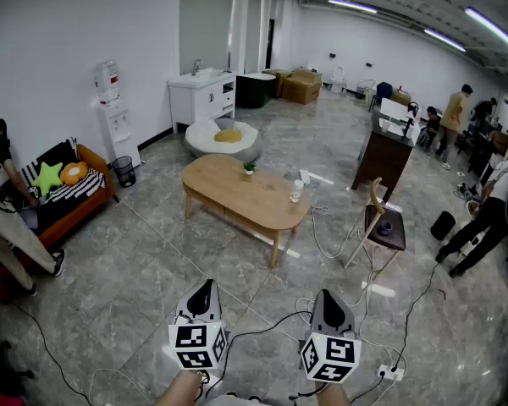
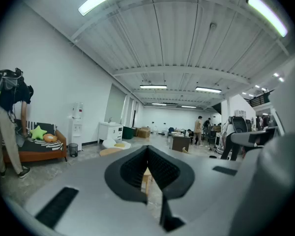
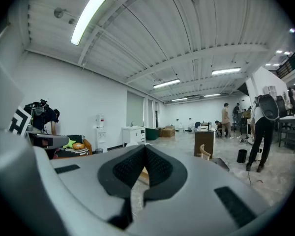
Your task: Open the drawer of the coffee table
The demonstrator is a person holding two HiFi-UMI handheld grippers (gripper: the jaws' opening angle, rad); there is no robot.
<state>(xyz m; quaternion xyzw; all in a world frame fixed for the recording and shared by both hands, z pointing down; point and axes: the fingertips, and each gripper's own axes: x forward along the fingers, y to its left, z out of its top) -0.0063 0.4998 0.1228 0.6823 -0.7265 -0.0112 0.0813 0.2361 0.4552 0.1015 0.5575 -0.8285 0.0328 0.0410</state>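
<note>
The oval wooden coffee table (image 1: 229,189) stands mid-room on the grey stone floor, with a cup (image 1: 297,191) and a small plant (image 1: 249,167) on top. No drawer front can be made out from here. Both grippers hang low at the frame's bottom, well short of the table, pointing toward it. My left gripper (image 1: 203,288) is shut with nothing in it, and my right gripper (image 1: 326,299) is shut and empty too. A sliver of the coffee table (image 2: 146,180) shows under the left gripper's (image 2: 147,149) closed tips. The right gripper (image 3: 145,149) shows the coffee table (image 3: 142,173) likewise.
An orange sofa (image 1: 72,194) with cushions is at left, where a person (image 1: 4,218) bends. A wooden chair (image 1: 381,227) and dark cabinet (image 1: 385,155) stand right of the table. Cables (image 1: 339,244) and a power strip (image 1: 389,370) lie on the floor. A white pouf (image 1: 224,138) sits behind.
</note>
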